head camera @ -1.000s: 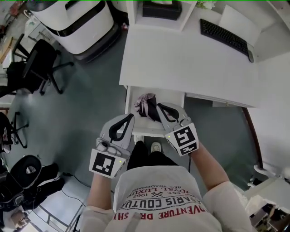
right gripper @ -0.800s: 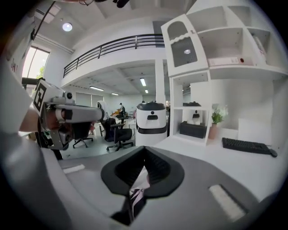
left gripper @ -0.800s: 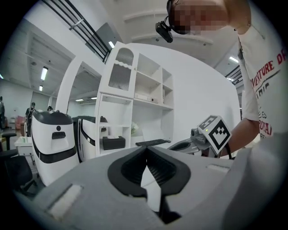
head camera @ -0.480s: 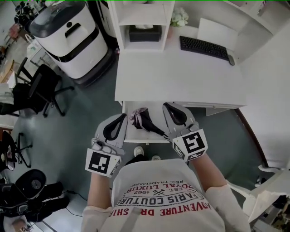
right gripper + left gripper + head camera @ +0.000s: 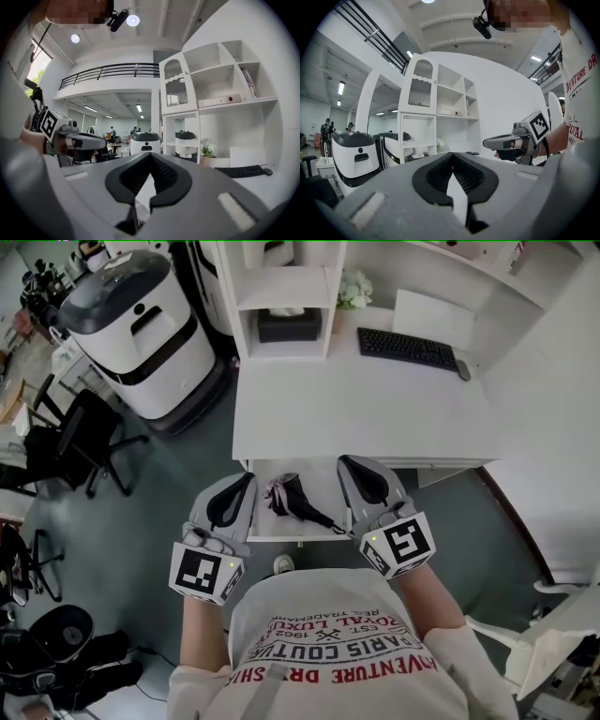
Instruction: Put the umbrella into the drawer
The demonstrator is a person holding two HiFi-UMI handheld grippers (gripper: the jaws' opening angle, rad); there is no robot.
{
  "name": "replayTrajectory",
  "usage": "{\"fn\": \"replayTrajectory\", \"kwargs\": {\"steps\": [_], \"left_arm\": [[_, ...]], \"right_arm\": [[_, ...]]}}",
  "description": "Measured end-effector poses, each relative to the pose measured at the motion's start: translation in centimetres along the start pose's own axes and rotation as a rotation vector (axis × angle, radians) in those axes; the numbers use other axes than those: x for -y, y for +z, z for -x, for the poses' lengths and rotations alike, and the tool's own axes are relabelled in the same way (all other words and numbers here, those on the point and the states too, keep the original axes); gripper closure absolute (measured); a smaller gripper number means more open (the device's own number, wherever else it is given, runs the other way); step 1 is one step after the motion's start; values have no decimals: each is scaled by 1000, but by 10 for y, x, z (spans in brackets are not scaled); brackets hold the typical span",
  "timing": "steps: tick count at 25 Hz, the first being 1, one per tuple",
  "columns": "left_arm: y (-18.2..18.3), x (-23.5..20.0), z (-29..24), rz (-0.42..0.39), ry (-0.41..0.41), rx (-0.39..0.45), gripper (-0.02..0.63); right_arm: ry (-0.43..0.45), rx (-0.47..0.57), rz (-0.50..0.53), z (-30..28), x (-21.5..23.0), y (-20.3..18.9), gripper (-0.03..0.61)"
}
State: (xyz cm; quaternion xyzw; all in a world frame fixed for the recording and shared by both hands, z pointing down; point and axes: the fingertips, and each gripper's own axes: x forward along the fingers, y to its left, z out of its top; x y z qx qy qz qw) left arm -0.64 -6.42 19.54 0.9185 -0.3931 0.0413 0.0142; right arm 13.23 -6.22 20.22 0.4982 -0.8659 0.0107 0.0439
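Note:
A folded dark umbrella [image 5: 292, 500] with a pinkish strap lies in the open white drawer [image 5: 291, 536] under the desk front. My left gripper [image 5: 246, 480] hovers over the drawer's left edge, shut and empty. My right gripper [image 5: 345, 463] is held over the drawer's right edge, also shut with nothing in it. Both sit above the umbrella without touching it. In the left gripper view the closed jaw tips [image 5: 452, 153] point level at the shelves, with the right gripper [image 5: 506, 140] off to the side. The right gripper view shows its tips [image 5: 150, 153] meeting.
The white desk [image 5: 375, 409] carries a black keyboard [image 5: 406, 348], a tissue box [image 5: 288, 324] in a shelf unit, and flowers [image 5: 353, 287]. A white and black machine [image 5: 141, 324] and an office chair [image 5: 80, 442] stand at left. A shoe [image 5: 280, 564] shows below the drawer.
Both grippers have risen and drawn apart from the umbrella, which stays lying in the drawer. The head view has lifted, showing more of the desk and shelves.

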Motion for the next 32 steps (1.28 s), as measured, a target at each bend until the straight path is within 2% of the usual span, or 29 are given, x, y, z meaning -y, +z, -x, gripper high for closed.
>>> {"fn": "replayTrajectory", "kwargs": {"steps": [8, 32], "left_arm": [[-1, -5, 8, 1, 29, -16, 609], [6, -14, 8, -7, 40, -3, 609]], "right_arm": [[6, -2, 10, -1, -5, -2, 578], [16, -47, -20, -15, -7, -15, 578]]}}
